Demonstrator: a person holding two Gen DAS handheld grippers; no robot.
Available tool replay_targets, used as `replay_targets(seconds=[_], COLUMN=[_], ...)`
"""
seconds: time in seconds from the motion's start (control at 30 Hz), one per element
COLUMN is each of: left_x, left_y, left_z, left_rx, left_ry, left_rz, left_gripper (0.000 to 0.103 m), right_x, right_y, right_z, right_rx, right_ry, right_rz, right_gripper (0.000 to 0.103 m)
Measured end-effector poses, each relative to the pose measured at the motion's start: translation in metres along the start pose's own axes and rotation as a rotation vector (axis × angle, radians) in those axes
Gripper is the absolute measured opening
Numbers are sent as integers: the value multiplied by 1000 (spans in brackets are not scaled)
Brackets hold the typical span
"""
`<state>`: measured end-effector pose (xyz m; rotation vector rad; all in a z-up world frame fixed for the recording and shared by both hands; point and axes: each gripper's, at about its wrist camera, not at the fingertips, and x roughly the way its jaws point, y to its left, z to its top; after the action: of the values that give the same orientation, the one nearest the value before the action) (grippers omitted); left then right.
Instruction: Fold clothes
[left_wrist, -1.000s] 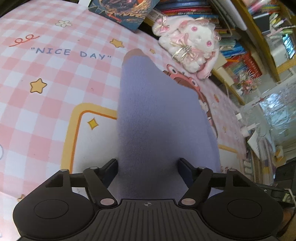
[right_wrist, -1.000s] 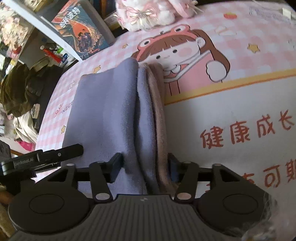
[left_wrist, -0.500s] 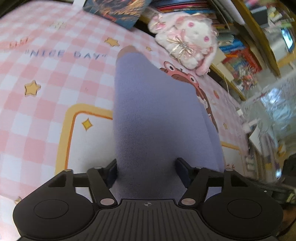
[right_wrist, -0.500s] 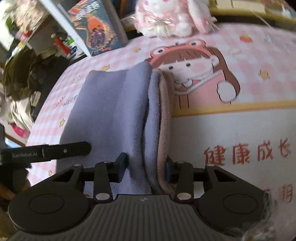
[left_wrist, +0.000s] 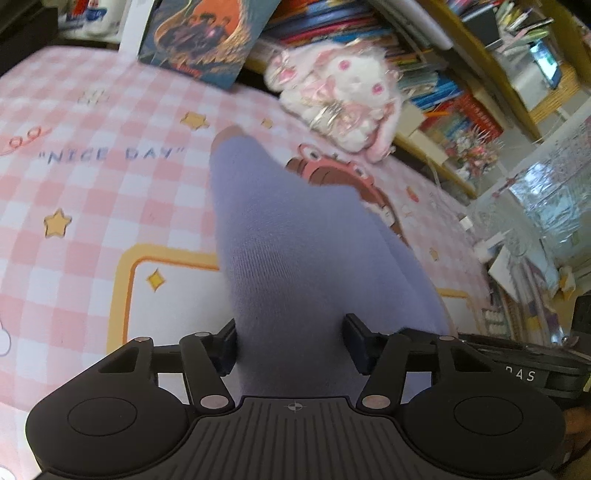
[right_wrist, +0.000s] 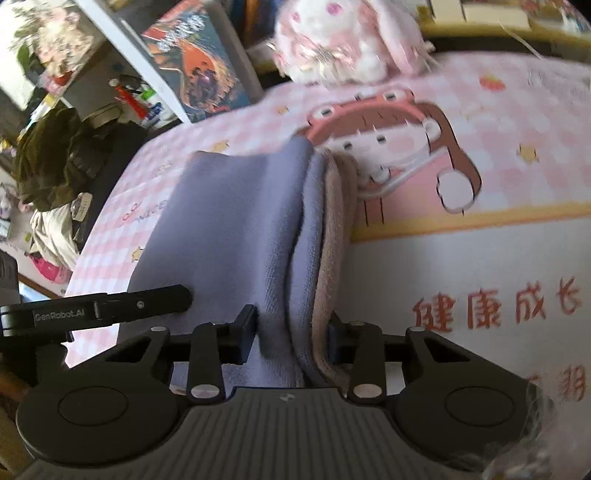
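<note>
A pink checked mat (left_wrist: 110, 206) printed with stars, "NICE DAY" and a cartoon girl is spread over the work surface, with a plush rabbit (left_wrist: 343, 99) and a leaning book (left_wrist: 199, 33) at its far edge and crowded shelves beyond. On this mat the purple garment (left_wrist: 295, 251) is laid as a folded, layered strip, its long axis running from its near end, at the tools, out toward the plush rabbit. The near end is pinched by both tools: the left gripper (left_wrist: 290, 343) is pressed onto the garment's left near corner, and the right gripper (right_wrist: 291, 332) is pressed onto the stacked purple and beige layers at its right edge. Both are equally near, side by side on the same short edge, the left tool's finger being seen just left of the right one. Since the free length lies wholly ahead of the jaws, the next fold is judged to call for this held edge to be carried forward along the axis toward the far end.
</note>
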<state>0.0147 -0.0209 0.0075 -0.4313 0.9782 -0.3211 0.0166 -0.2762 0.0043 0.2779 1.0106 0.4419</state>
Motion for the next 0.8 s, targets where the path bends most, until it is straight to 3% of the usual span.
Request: replay_targets(seconds=[0.27, 0.8], left_x=[-21, -28], left_y=[-2, 11], left_z=[24, 90], left_rx=[8, 91], left_ry=[-108, -267], left_rz=[-32, -39], left_gripper=[55, 48], right_x=[-22, -5], right_y=[28, 75], right_z=[20, 74], right_rx=[-146, -354], right_ry=[-120, -340], right_rz=[-6, -41], right_gripper=[33, 28])
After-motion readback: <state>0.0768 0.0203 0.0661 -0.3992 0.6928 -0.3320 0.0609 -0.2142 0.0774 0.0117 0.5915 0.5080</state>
